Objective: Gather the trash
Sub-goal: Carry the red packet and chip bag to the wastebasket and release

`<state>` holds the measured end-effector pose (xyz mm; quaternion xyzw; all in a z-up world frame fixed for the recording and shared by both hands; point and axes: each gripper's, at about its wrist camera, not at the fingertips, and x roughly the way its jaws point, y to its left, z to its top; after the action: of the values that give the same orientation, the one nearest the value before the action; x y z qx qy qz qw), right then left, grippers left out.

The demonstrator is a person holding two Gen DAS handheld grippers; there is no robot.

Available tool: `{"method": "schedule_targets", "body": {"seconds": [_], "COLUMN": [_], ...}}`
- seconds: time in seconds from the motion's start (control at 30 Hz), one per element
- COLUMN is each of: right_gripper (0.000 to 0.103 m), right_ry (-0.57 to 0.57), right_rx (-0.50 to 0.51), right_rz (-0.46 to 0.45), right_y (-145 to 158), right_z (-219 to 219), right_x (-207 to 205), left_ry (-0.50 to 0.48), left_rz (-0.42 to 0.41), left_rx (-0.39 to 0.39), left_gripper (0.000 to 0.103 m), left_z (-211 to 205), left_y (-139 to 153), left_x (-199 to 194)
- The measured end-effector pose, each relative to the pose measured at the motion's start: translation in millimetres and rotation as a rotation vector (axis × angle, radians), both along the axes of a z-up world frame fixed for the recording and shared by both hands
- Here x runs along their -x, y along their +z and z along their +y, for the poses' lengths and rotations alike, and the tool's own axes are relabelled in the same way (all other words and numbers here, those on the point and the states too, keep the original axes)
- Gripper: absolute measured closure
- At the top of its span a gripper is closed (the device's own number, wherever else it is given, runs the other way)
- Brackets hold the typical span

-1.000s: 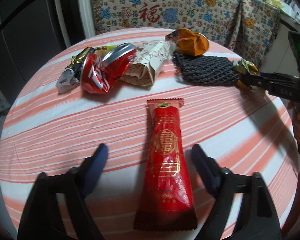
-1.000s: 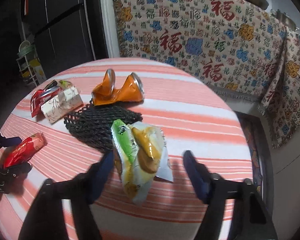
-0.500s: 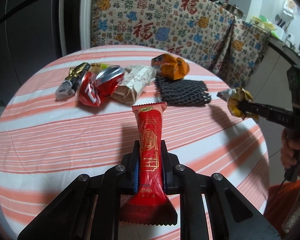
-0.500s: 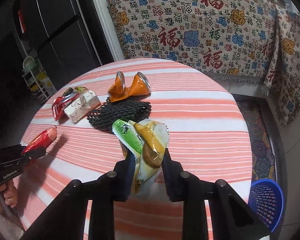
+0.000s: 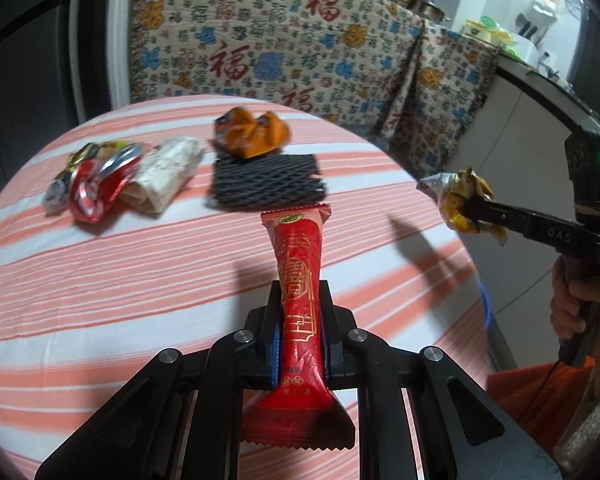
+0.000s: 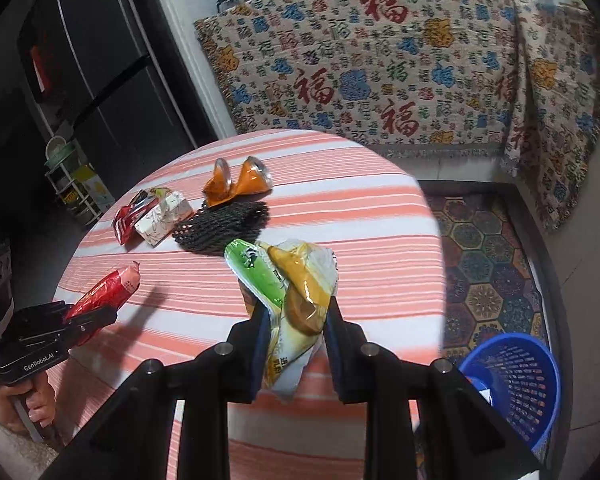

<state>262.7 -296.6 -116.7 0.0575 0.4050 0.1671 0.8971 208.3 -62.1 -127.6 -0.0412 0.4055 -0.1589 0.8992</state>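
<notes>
My left gripper [image 5: 300, 312] is shut on a long red snack wrapper [image 5: 300, 276] and holds it above the striped round table [image 5: 100, 272]; it also shows in the right wrist view [image 6: 100, 304]. My right gripper [image 6: 296, 320] is shut on a green, yellow and white snack bag [image 6: 292, 288], lifted near the table's right edge; the bag also shows in the left wrist view [image 5: 458, 204]. On the table lie a crushed orange can [image 5: 252, 136], a black foam net [image 5: 266, 182], a white crumpled paper pack [image 5: 164, 178] and a crushed red can [image 5: 96, 184].
A blue plastic basket [image 6: 512, 380] stands on the floor to the right of the table. A couch with a patterned cover [image 6: 380, 72] is behind the table. A dark fridge [image 6: 100, 64] and a small rack [image 6: 72, 184] stand at the left.
Both grippers closed on their wrappers, then lifted them off the table. The right gripper has moved higher and the blue basket has come into its view.
</notes>
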Motion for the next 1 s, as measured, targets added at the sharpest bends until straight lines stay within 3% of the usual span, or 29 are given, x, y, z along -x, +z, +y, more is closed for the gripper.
{"method": "schedule_targets", "body": {"seconds": [0.17,0.53,0.77,1.0], "right_gripper": [0.077,0.077,0.077,0.077], "right_ry": [-0.095,-0.361,-0.470,-0.538], "right_rx": [0.000,0.006,0.016,0.003], "right_rz": [-0.009,0.009,0.027,0.073], "right_y": [4,-1,-8,-23], "right_z": [-53,-186,-239,-273], "right_x": [18,62,79,79], "left_ry": [-0.077,-0.310,-0.394,-0.442], "left_rz": [-0.013,-0.014,0.020,0.045], "left_rx": [0.019,0.047,0.066,0.043], "left_gripper": [0.090,0.090,0.090,0.090], "left_z": [-49,-201,-285,-337], "left_y": [10,18,1,-24], "left_x": [-1,-1,-10,-21]}}
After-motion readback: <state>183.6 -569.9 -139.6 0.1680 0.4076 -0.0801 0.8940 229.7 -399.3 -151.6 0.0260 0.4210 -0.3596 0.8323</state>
